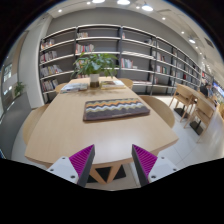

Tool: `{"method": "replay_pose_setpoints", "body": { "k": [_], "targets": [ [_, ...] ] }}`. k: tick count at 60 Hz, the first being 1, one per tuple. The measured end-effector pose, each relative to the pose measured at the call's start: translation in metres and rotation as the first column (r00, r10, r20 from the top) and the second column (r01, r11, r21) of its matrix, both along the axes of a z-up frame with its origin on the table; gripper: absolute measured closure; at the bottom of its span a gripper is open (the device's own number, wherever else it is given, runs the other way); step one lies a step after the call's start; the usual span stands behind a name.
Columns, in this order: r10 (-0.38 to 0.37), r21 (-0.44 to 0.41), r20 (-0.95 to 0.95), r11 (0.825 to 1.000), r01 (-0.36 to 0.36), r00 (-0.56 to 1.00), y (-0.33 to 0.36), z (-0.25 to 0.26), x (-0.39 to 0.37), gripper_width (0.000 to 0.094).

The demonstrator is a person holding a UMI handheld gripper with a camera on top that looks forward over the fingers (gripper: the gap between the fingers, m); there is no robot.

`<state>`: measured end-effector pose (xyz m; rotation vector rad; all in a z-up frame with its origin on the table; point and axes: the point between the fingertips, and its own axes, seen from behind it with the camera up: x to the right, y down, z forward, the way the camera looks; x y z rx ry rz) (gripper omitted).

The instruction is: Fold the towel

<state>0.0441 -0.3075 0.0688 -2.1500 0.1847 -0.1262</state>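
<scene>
Gripper view is showing the towel lying flat, patterned, near mid-table, well beyond the fingers; we're judging this as the approach step, nothing folded yet; gripper is hanging back off the table's near edge w/ pads apart, holding nothing; next we're needing to close in on a near towel edge; plant & shelves are sitting behind.

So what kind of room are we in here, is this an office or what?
Probably a library or reading room: long wall shelves lined with books, a big wooden table holding a potted plant and the towel, and chairs alongside. The fingers are open, short of the table.
</scene>
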Motion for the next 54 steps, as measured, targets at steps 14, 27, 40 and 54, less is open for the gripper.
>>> {"method": "replay_pose_setpoints", "body": {
  "k": [14,27,40,54],
  "targets": [
    [0.151,-0.039,0.001,0.988,-0.151,0.989,0.132,-0.025,-0.067,0.0191],
    [0.185,-0.049,-0.005,0.981,-0.185,0.983,0.256,-0.04,-0.088,0.0206],
    [0.191,-0.119,0.01,0.975,-0.188,0.982,0.308,-0.072,-0.082,0.0322],
    [0.194,-0.132,0.044,0.974,-0.186,0.98,0.307,-0.074,-0.066,0.0644]
  ]
}}
